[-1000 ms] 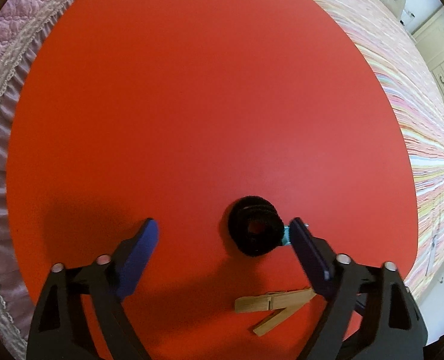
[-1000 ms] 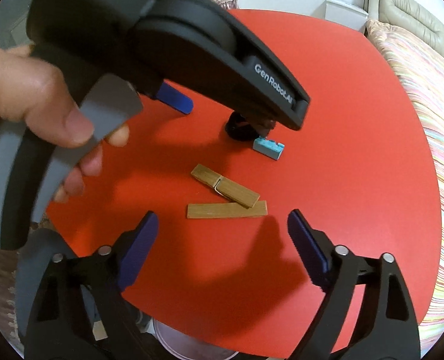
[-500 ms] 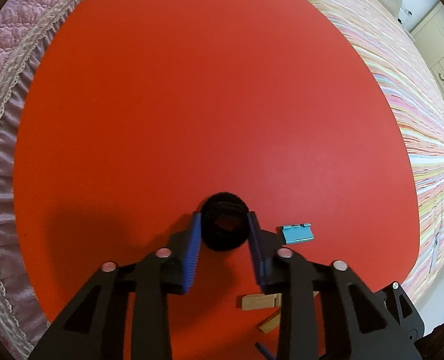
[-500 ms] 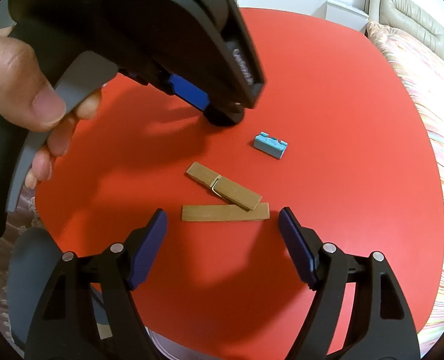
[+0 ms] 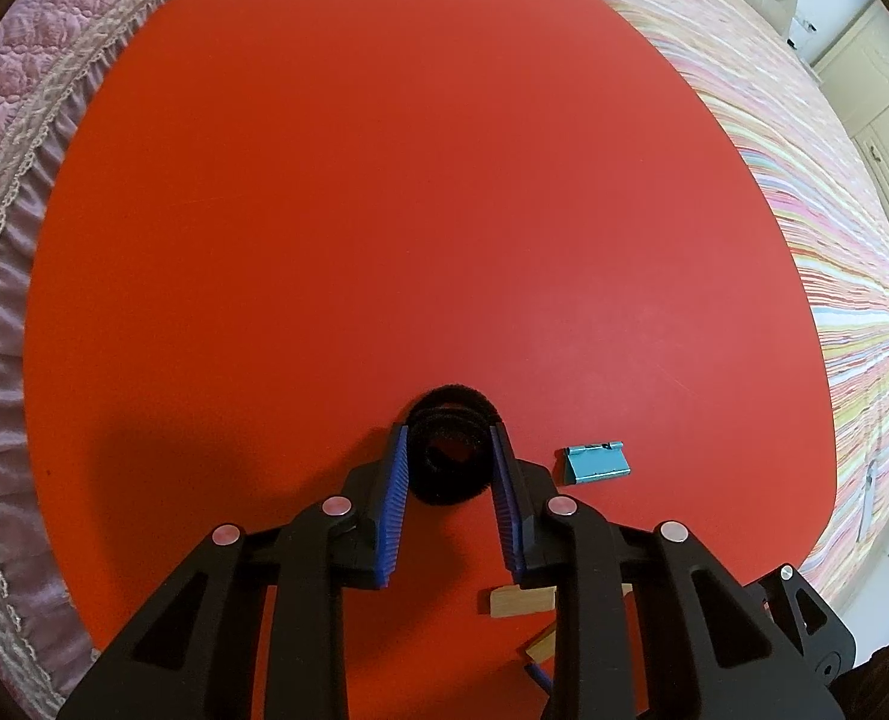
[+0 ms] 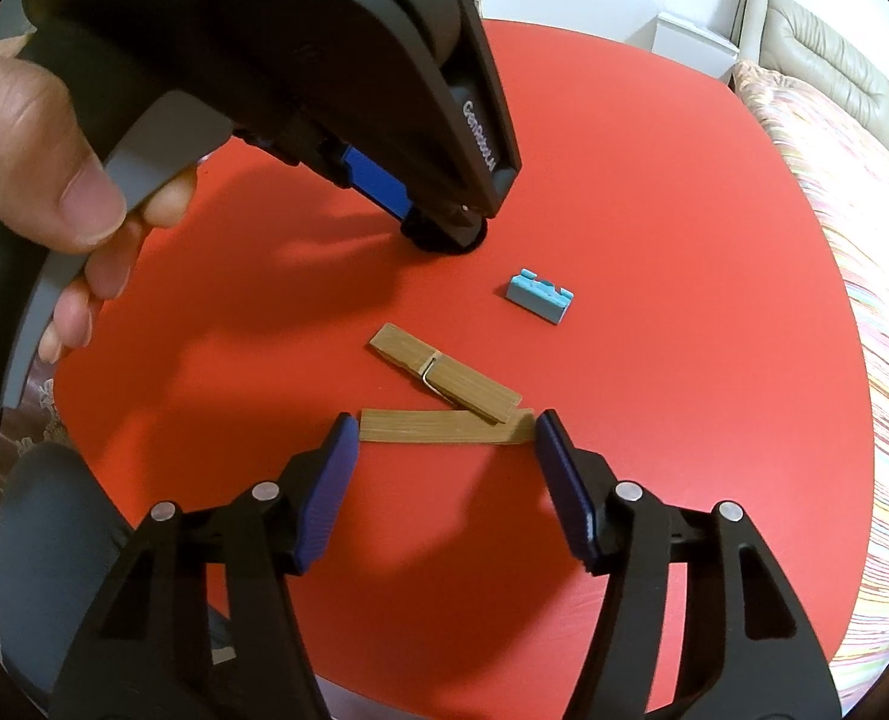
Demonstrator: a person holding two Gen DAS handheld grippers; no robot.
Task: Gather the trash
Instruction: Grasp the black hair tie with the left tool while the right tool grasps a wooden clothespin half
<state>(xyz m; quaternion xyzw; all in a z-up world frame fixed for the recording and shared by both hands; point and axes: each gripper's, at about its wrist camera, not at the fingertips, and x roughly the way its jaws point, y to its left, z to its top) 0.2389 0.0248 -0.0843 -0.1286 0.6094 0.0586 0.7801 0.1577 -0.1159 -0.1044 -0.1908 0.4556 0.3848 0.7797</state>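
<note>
On the red table [image 5: 384, 180], left jaws clamp the black roll [image 5: 449, 456]; right jaws spread around the wooden strip [image 6: 444, 426].

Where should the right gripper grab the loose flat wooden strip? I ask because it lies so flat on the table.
Grip the flat wooden strip across its narrow width near the middle, coming from above, probably. It lies flat on the red table, and one end touches the wooden clothespin. The right gripper is open, flanking the strip's ends.

Left wrist view: close above the red table [image 5: 384, 180], facing forward past the left claw [image 5: 450, 468].
Right wrist view: behind the right claw [image 6: 444, 456], facing forward.
Shared: blue clip [image 5: 597, 463] [image 6: 540, 295], wooden pegs [image 6: 444, 381].
</note>
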